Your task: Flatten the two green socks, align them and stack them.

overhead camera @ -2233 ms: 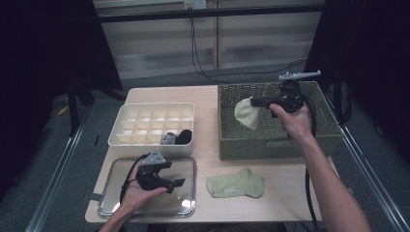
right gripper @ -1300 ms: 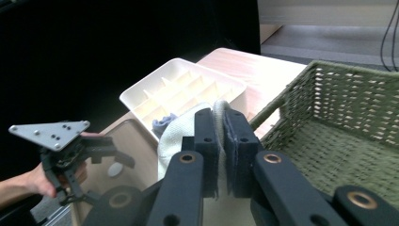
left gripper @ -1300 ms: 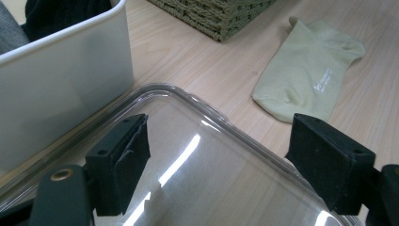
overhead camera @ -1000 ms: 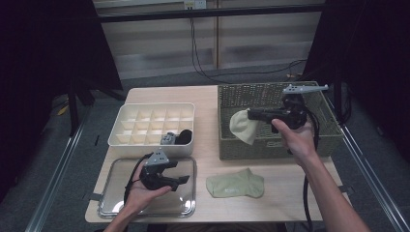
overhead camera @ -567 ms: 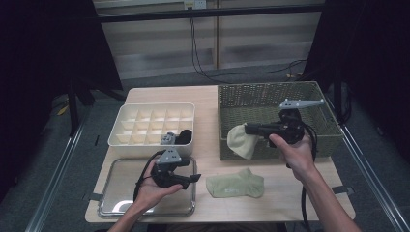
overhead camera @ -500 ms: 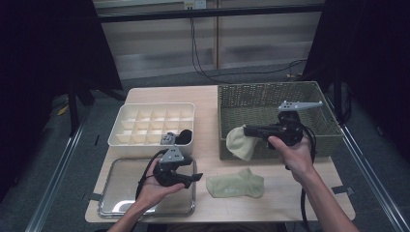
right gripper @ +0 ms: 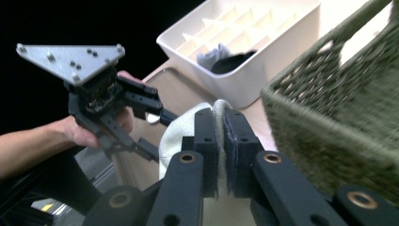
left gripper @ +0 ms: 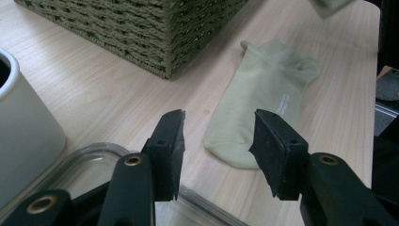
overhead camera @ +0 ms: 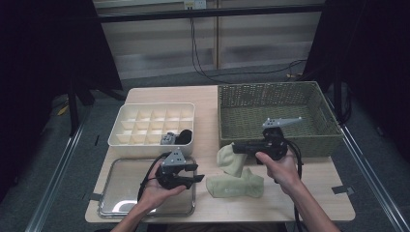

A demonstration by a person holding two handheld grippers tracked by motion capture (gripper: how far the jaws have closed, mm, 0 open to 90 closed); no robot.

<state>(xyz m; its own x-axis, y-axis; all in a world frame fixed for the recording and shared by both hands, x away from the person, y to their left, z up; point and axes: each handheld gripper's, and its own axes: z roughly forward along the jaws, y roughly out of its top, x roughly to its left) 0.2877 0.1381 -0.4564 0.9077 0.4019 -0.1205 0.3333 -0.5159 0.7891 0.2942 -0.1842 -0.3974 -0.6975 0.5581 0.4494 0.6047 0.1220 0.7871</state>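
Two pale green socks are in play: one dangles limp, pinched in the right hand-held gripper (overhead camera: 235, 148) at the basket's (overhead camera: 275, 140) seven o'clock corner, the other (overhead camera: 235, 185) flat on the counter (overhead camera: 208, 96) beneath, where the left hand-held gripper's (left gripper: 216, 141) half-spread, just-narrowing jaws should pinch its soft, light toe.
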